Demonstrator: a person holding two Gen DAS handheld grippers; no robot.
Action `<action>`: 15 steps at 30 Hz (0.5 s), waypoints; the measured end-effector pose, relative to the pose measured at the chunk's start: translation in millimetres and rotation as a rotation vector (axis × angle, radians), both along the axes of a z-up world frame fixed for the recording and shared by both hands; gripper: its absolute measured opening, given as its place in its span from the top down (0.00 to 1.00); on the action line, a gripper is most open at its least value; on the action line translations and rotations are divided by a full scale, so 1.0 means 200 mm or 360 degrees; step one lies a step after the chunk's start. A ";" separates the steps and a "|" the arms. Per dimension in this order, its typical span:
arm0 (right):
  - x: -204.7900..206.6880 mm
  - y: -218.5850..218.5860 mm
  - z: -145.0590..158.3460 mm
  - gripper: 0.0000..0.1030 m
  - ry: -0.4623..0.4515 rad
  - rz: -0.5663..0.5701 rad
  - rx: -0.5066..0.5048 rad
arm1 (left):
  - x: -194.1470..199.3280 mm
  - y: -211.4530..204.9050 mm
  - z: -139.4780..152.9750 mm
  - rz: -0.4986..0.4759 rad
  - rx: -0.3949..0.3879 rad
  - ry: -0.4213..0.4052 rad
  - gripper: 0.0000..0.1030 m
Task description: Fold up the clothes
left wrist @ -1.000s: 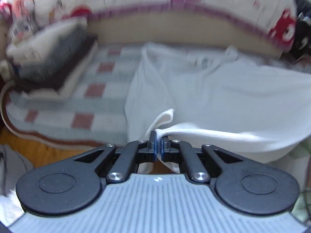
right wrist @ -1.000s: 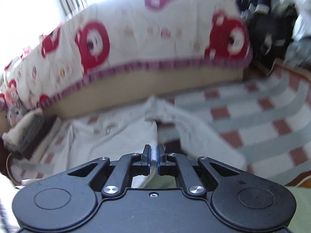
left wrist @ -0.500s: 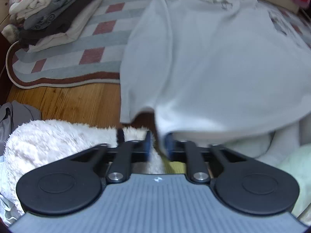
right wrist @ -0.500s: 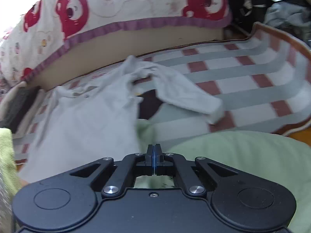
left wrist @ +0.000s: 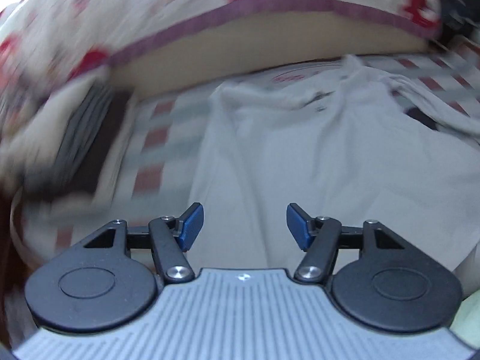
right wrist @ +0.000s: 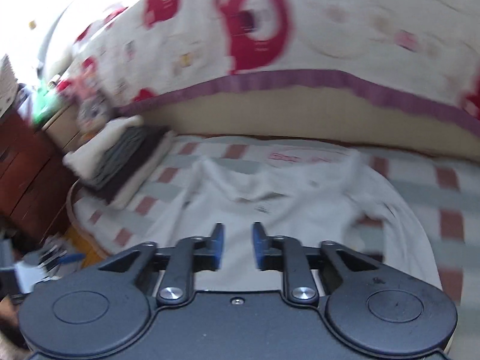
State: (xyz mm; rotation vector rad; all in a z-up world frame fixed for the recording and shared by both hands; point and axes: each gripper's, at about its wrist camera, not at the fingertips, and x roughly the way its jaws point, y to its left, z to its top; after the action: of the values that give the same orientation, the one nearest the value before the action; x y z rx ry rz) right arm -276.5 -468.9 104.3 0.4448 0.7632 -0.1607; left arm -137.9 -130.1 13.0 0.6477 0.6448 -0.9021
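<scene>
A white shirt (left wrist: 315, 156) lies spread on a checked rug, collar toward the bed, one sleeve trailing off to the right (left wrist: 435, 111). In the right wrist view the same white shirt (right wrist: 270, 198) fills the middle, wrinkled near the collar. My left gripper (left wrist: 244, 225) hangs open above the shirt's lower part, its blue pads wide apart with nothing between them. My right gripper (right wrist: 238, 240) is open too, narrower, over the shirt's lower middle, empty. Both views are blurred by motion.
A stack of folded clothes (left wrist: 81, 150) sits at the rug's left end, also the stack (right wrist: 120, 162). The bed with a red-bear quilt (right wrist: 255, 45) runs along the back. A brown dresser (right wrist: 27, 177) stands at left. The checked rug (right wrist: 444, 198) extends right.
Both grippers have let go of the shirt's hem and opened. The shirt now lies flat on the rug, and both cameras have swung up toward the bed.
</scene>
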 end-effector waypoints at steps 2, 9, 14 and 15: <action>0.18 -0.02 0.06 0.70 0.0172 0.0168 -0.0011 | 0.02 -0.11 0.03 -0.0097 0.0025 -0.0067 0.40; 0.64 -0.13 -0.09 0.70 0.0623 0.0399 -0.0304 | 0.21 -0.49 -0.03 -0.0343 -0.0026 -0.0144 0.08; 0.86 -0.25 -0.43 0.69 0.0619 0.0405 -0.0666 | 0.37 -0.75 -0.29 -0.0354 0.0055 -0.0217 0.12; 0.88 -0.30 -0.53 0.69 0.0589 0.0361 -0.0685 | 0.40 -0.80 -0.33 -0.0360 0.0074 -0.0250 0.22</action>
State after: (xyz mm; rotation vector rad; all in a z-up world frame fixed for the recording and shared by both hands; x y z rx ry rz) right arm -100.4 -528.0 -0.9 -0.0870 1.1038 -0.1918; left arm -58.3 -290.1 -53.4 0.8364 0.4585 -1.0361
